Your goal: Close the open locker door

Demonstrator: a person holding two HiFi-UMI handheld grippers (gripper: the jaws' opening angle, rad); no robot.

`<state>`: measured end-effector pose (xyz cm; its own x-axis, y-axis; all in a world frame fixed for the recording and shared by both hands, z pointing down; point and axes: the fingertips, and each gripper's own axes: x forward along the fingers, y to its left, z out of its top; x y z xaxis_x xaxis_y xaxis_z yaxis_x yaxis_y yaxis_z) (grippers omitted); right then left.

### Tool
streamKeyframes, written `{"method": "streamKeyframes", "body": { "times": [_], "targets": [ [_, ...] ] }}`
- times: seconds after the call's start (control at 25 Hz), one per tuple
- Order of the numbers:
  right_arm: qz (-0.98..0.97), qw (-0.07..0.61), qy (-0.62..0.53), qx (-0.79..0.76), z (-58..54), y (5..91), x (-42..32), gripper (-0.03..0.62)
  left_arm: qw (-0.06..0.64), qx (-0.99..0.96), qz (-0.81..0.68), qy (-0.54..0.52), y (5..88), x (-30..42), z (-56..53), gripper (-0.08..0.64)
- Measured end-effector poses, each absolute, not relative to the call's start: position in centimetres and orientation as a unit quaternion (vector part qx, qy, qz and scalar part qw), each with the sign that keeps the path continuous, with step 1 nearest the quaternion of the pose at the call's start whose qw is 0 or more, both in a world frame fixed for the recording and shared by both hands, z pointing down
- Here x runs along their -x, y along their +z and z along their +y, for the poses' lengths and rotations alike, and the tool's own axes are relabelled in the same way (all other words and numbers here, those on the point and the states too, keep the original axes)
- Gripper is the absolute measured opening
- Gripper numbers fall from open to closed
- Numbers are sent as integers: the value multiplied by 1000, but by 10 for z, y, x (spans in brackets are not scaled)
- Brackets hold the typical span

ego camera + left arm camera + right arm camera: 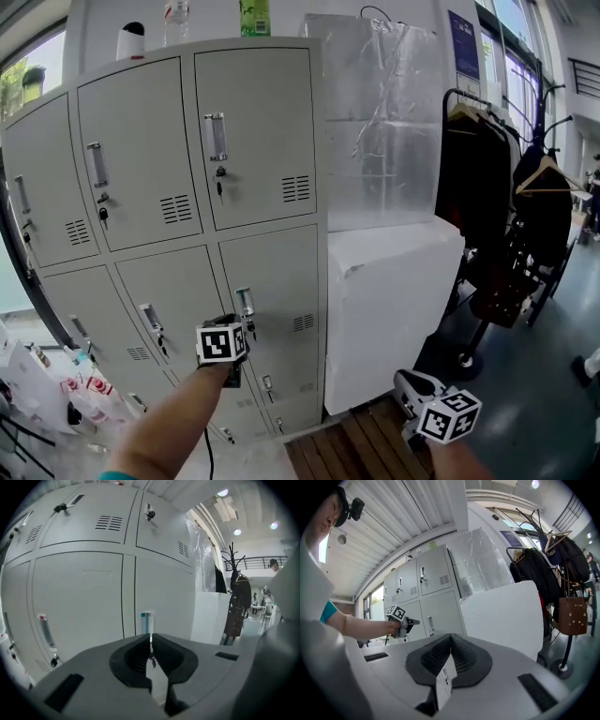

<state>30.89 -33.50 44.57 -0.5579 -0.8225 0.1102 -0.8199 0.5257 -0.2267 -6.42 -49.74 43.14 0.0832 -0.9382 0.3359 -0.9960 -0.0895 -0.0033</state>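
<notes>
The grey locker bank [169,187] fills the left of the head view, and every door I can see lies flush with its frame. My left gripper [240,334] is shut with nothing in it, just in front of the lower right door [281,281], close to its metal handle [246,305]. In the left gripper view the closed jaws [151,637] point at that handle [147,620]. My right gripper [405,381] hangs low at the right, away from the lockers. Its jaws [450,637] meet with nothing between them, and its camera shows the left gripper [412,620] by the door.
A large white block [394,291] with a foil-wrapped block [384,122] on top stands right of the lockers. A coat rack [487,187] with dark garments is further right. Bottles [253,17] stand on the locker top. Clutter [56,394] lies on the floor at lower left, beside wooden planks [356,441].
</notes>
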Motion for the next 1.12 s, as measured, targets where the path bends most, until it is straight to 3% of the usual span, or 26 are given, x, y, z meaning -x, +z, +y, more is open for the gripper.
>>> {"method": "streamKeyframes", "body": {
  "times": [0.52,1.12],
  "targets": [
    [911,-5,-104,398,-351,430,-249,-2,141,-711,-689,14,439,157,-335,9],
    [950,1,-42,310,-351,364,-41,-2,94,-683,-723,-50,390,331,-239,5]
  ]
}}
